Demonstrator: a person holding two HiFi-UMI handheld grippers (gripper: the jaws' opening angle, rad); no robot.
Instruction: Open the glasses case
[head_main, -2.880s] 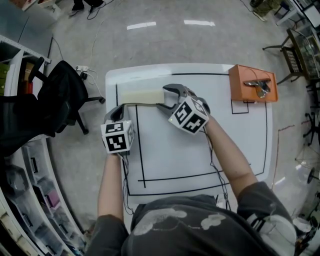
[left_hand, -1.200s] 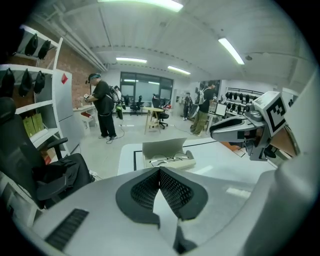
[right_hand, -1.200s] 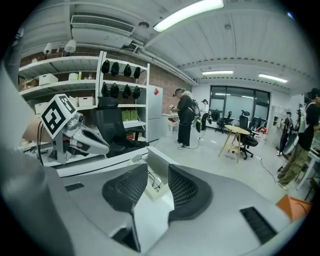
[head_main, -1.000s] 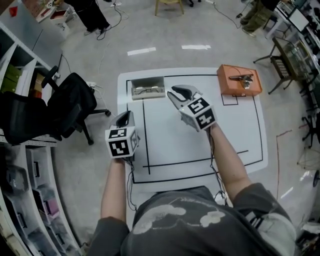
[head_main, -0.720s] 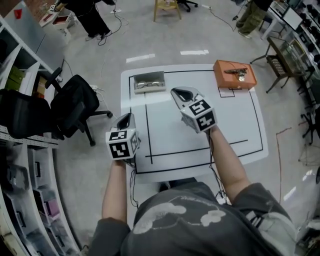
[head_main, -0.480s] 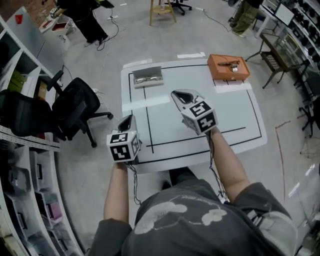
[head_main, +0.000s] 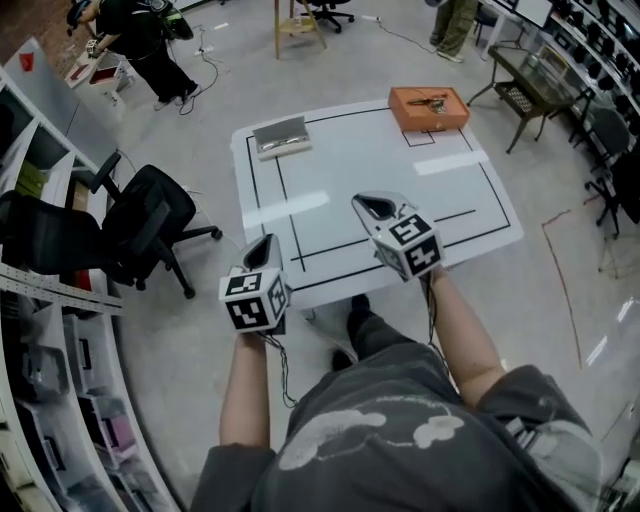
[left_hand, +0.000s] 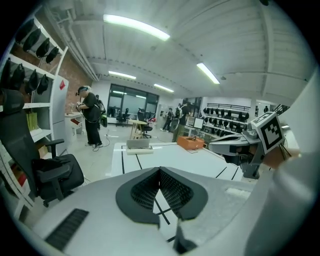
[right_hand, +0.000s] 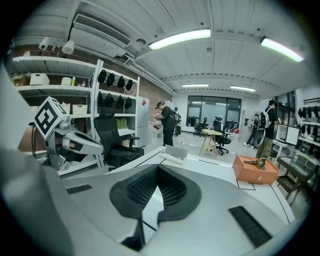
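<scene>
Treat the opening as done or all but done, judging by the lid (head_main: 279, 130): look to the far left corner of the tabletop (head_main: 390, 165) for the glasses case (head_main: 281, 138), lying open and well apart from both tools. Keep the left gripper (head_main: 264, 247) hanging at the left edge, close to the near left corner, jaws brought together on nothing. Likewise keep the right gripper (head_main: 376, 206) over the near part of the tabletop, jaws fully together and empty. For a clean finish, hold both high enough to clear the surface and steer away from the case rather than across it. Avoid any brush against the raised lid, probably light enough to flip shut or to skid on the smooth top. If sent back to check, go in with jaws parted and from the front lip, never down over the hinge. As to contents: inside the case, something thin and dark, perhaps spectacles, too small to confirm. At the far edge toward the right corner, an orange box (head_main: 428, 110), carrying a small metal tool (head_main: 433, 98) on its upper face rather than inside, with no view of any interior.
</scene>
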